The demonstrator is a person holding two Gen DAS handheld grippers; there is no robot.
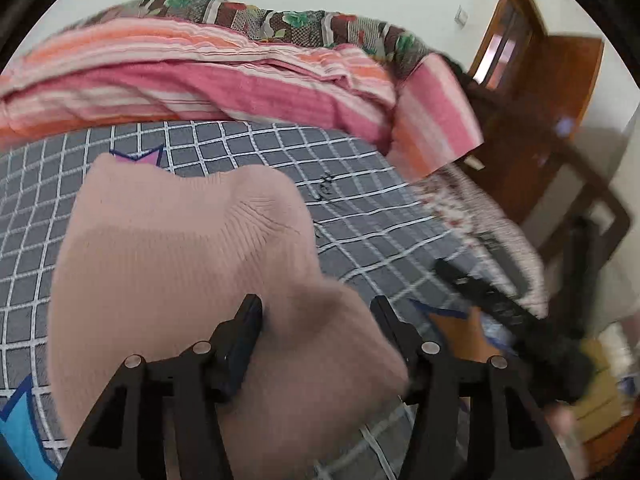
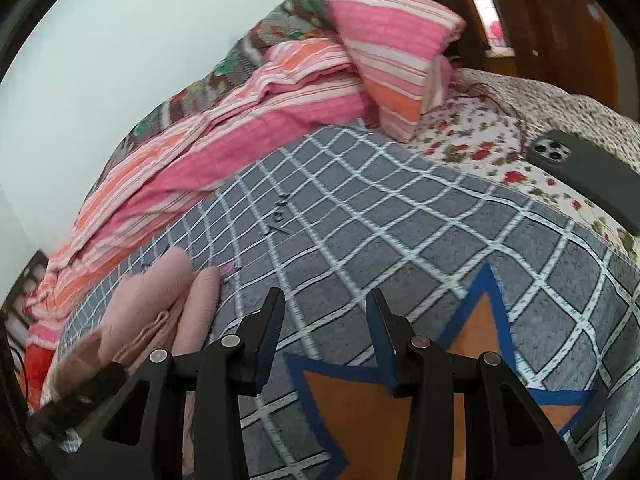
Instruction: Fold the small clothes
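Observation:
A dusty-pink knit garment (image 1: 180, 260) lies folded on the grey checked blanket (image 1: 360, 184). My left gripper (image 1: 316, 308) is open just above it, with a fold of the knit bulging up between the two fingers. In the right wrist view the same pink garment (image 2: 160, 312) lies at the lower left. My right gripper (image 2: 326, 304) is open and empty above the grey checked blanket (image 2: 400, 216), to the right of the garment. It also shows blurred in the left wrist view (image 1: 500, 308).
A pink and orange striped quilt (image 1: 200, 80) and pillow (image 2: 392, 40) are heaped along the far side. A dark phone (image 2: 588, 172) lies on the floral sheet (image 2: 480, 136) at the right. A wooden door (image 1: 540, 100) stands beyond the bed.

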